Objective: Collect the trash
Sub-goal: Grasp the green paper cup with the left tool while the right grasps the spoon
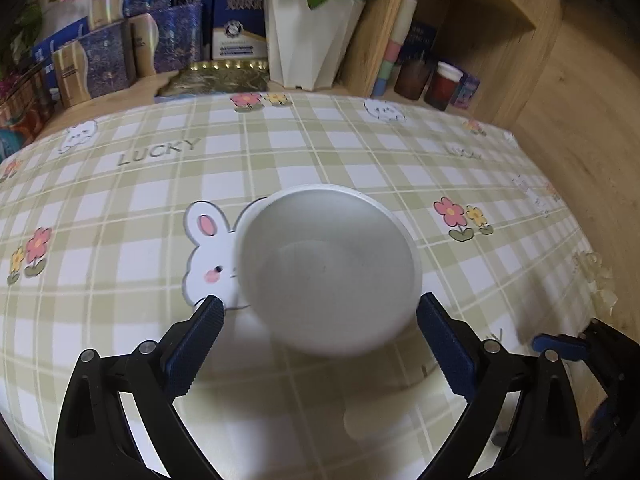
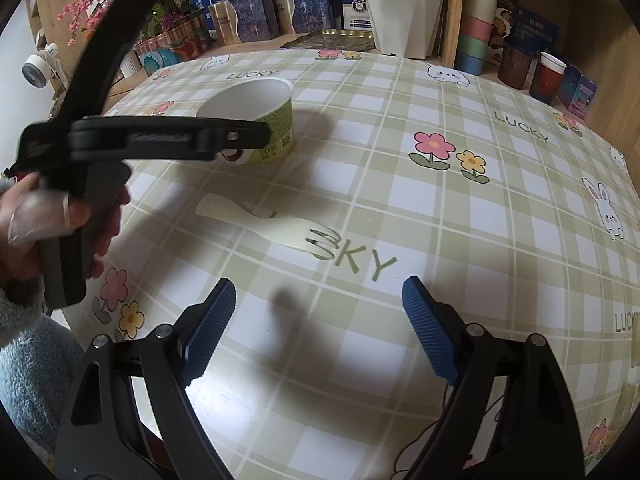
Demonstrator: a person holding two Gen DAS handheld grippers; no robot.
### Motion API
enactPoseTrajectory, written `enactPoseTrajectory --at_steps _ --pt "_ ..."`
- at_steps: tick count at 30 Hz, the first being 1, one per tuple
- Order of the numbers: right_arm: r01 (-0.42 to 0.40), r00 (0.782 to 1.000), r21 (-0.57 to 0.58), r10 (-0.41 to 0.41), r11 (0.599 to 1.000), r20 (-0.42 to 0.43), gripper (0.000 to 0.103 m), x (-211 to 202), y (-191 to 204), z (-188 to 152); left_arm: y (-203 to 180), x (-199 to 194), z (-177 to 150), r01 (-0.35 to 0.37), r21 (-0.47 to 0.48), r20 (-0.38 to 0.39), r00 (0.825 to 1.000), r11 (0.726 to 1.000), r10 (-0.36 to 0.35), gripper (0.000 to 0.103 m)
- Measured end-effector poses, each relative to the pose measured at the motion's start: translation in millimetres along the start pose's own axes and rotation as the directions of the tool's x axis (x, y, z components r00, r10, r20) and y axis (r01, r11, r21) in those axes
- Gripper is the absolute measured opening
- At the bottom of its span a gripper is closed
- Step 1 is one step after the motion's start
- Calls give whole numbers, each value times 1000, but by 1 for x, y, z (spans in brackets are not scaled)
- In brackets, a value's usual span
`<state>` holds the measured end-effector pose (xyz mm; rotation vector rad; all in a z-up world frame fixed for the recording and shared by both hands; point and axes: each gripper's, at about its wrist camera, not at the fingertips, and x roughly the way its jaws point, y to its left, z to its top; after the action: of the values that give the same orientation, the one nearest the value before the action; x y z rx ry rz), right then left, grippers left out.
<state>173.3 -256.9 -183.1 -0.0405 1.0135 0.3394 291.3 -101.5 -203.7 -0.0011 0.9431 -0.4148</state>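
Observation:
A white paper bowl (image 1: 328, 268) with a green printed wall (image 2: 256, 120) stands upright and empty on the checked tablecloth (image 1: 120, 208). My left gripper (image 1: 320, 306) is open around it, and a strip of cloth shows between the left pad and the bowl. In the right wrist view one of its fingers (image 2: 240, 136) crosses in front of the bowl, with a hand (image 2: 40, 220) on its handle. A white plastic fork (image 2: 272, 226) lies flat on the cloth, tines to the right. My right gripper (image 2: 320, 290) hangs open just short of it, with nothing between the pads.
At the table's back stand a white plant pot (image 1: 308, 40), blue and gold boxes (image 1: 100, 60), stacked pastel cups (image 2: 476, 28) and a red cup (image 2: 548, 76) on a wooden shelf. The table's right edge (image 1: 560, 208) drops to a wooden floor. A fuzzy grey sleeve (image 2: 28, 360) sits bottom left.

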Motion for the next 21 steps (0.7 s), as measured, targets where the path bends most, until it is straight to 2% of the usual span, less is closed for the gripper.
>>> enactPoseTrajectory --at_steps 1,2,3,8,11,18,21 --pt "0 1000 -4 0 1000 -1 84 0 0 0 0 4 2 -5 0 -7 1000 1000 5 91" --pt "0 1000 -11 0 1000 -3 84 0 0 0 0 6 5 -3 -1 -5 1000 1000 3 81" --pt "-1 1000 -17 1 1000 -3 83 0 0 1 0 6 7 4 1 -4 1000 1000 -4 75" --pt "-48 999 -59 47 997 -16 68 5 5 5 5 -19 3 20 2 62 998 1000 -20 75" --pt "-80 997 -92 78 993 -27 63 12 12 12 20 -49 -7 31 -47 106 994 998 -26 75" --pt "-126 991 -240 114 963 -66 46 34 46 36 56 -117 -52 24 -147 167 986 989 1 75" --pt "-134 989 -264 113 955 -90 45 43 51 46 68 -143 -74 21 -183 190 982 983 15 75"
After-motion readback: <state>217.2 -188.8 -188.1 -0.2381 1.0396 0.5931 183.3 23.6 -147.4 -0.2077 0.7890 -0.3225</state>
